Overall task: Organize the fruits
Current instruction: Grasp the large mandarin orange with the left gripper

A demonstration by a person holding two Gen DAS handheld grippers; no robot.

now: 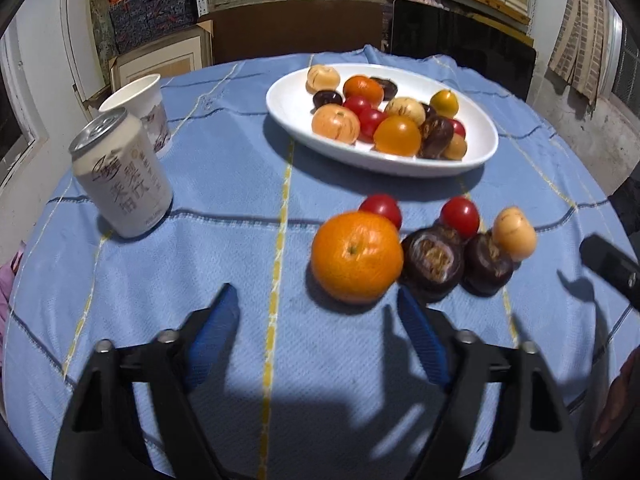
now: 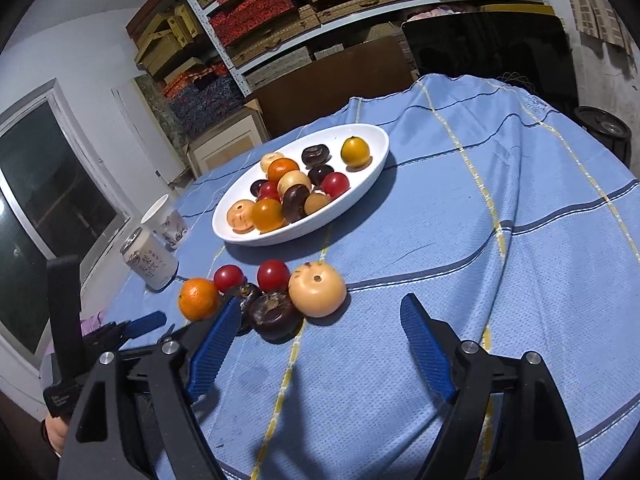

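A white oval plate (image 1: 296, 120) (image 2: 360, 196) holds several fruits on the blue tablecloth. In front of it lie loose fruits: an orange (image 1: 357, 257) (image 2: 198, 298), two red cherry tomatoes (image 1: 382, 208) (image 1: 460, 211), two dark brown fruits (image 1: 434, 262) (image 1: 486, 266) and a tan fruit (image 1: 514, 234) (image 2: 317, 289). My left gripper (image 1: 318, 300) is open and empty, just short of the orange. My right gripper (image 2: 320, 312) is open and empty, with the tan fruit and a dark fruit (image 2: 274, 314) just beyond its fingertips.
A drink can (image 1: 122, 178) (image 2: 150, 260) and a paper cup (image 1: 140, 106) (image 2: 166, 220) stand at the left of the table. Shelves with boxes and a dark board stand behind the table. The right gripper's body (image 1: 608, 268) shows at the left view's right edge.
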